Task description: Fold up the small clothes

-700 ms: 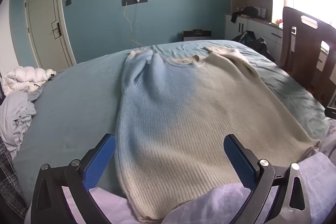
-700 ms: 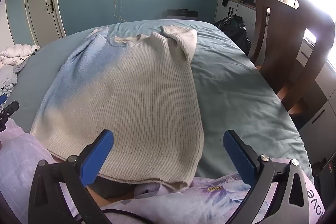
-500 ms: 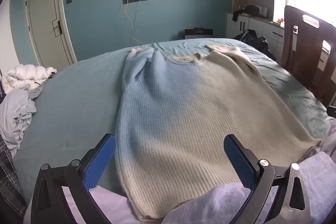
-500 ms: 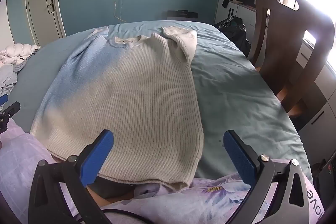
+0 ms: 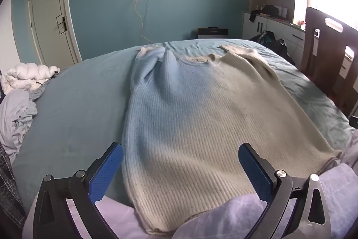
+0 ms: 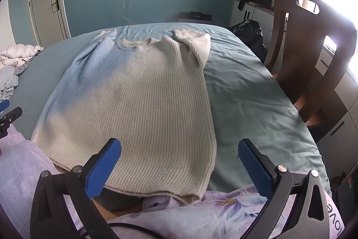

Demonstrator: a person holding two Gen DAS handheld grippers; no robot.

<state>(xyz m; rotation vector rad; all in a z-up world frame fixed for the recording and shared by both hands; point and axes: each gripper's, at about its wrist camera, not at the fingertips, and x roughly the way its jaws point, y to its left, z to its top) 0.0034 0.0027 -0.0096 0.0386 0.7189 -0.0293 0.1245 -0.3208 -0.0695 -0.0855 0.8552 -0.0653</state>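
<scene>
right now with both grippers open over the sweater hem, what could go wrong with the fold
1. The knit sweater hem overhangs the floral cloth at the bed's near edge; the right gripper may pinch both.
2. The left sleeve is bunched beside the collar, so a fold could trap that lump.
3. The left gripper may catch only one knit layer, so the fold drags unevenly.

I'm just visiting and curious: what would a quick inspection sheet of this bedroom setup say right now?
Surface: bed with teal sheet, lilac floral fabric at the near edge.
Job's things: knit sweater lying flat, sleeves tucked in near the collar.
Clutter: crumpled bedding and a white puffy item at the bed's left.
Grippers: left gripper and right gripper both open, holding nothing.
Cables: cable hanging from a wall socket.
Surroundings: door, wooden chair, cabinets.
</scene>
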